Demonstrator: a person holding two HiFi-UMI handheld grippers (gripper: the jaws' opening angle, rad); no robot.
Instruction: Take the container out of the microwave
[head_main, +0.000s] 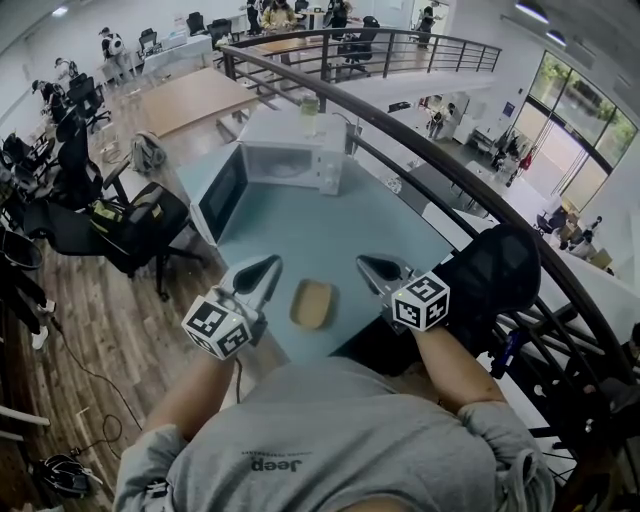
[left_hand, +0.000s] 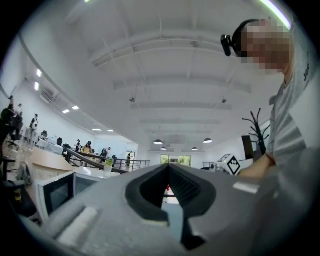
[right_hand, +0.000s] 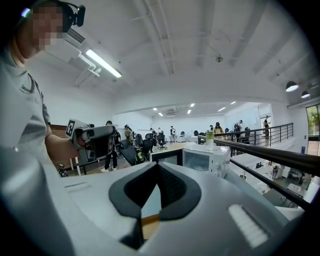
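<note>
A tan, flat container (head_main: 313, 304) lies on the pale blue table (head_main: 330, 230), near its front edge and between my two grippers. The white microwave (head_main: 295, 150) stands at the table's far end with its door (head_main: 222, 190) swung open to the left. My left gripper (head_main: 268, 268) hovers left of the container, shut and empty. Right of the container, my right gripper (head_main: 370, 265) is also shut with nothing in it. In the right gripper view the jaws (right_hand: 158, 165) meet at the tip, and the microwave (right_hand: 205, 157) is ahead. The left gripper view shows shut jaws (left_hand: 168, 165) and the microwave (left_hand: 55, 192) at left.
A green-capped bottle (head_main: 310, 112) stands on top of the microwave. A dark railing (head_main: 420, 150) curves along the table's right side. Black office chairs (head_main: 120, 225) stand on the wooden floor to the left. A black bag (head_main: 495, 275) sits by my right arm.
</note>
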